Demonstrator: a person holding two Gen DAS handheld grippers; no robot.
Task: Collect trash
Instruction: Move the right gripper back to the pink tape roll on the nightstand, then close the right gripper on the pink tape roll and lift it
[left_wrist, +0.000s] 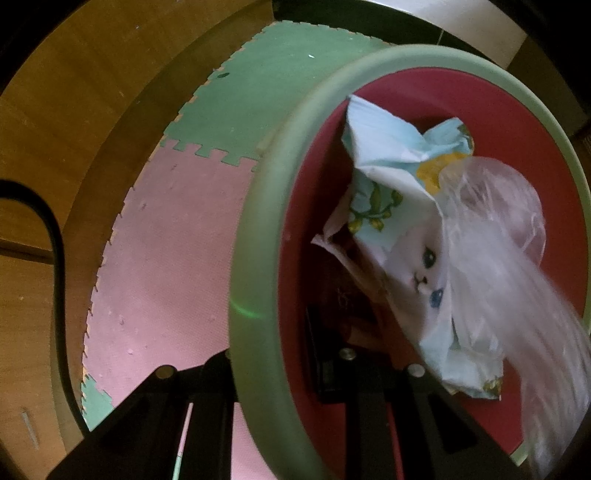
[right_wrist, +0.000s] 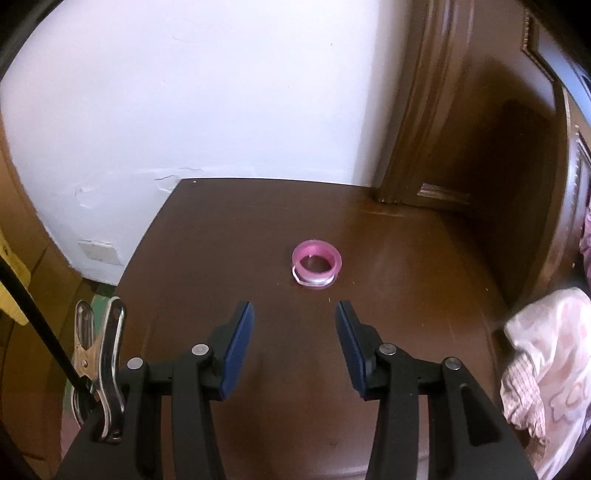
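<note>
In the left wrist view, my left gripper (left_wrist: 280, 354) is shut on the pale green rim (left_wrist: 258, 236) of a trash bin with a red inside, one finger outside and one inside. The bin holds a crumpled light blue wrapper with a white cat print (left_wrist: 399, 206) and a clear plastic bag (left_wrist: 491, 229), which is blurred. In the right wrist view, my right gripper (right_wrist: 294, 314) is open and empty above a dark wooden table (right_wrist: 406, 258). A small pink tape roll (right_wrist: 317, 265) lies on the table just beyond the blue fingertips (right_wrist: 242, 325).
Green and pink foam mats (left_wrist: 177, 236) cover the wooden floor under the bin. A black cable (left_wrist: 55, 258) runs at the left. A metal clip (right_wrist: 98, 362) hangs at the right gripper's left. Pink cloth (right_wrist: 546, 362) lies at the table's right edge. A white wall (right_wrist: 221, 92) stands behind.
</note>
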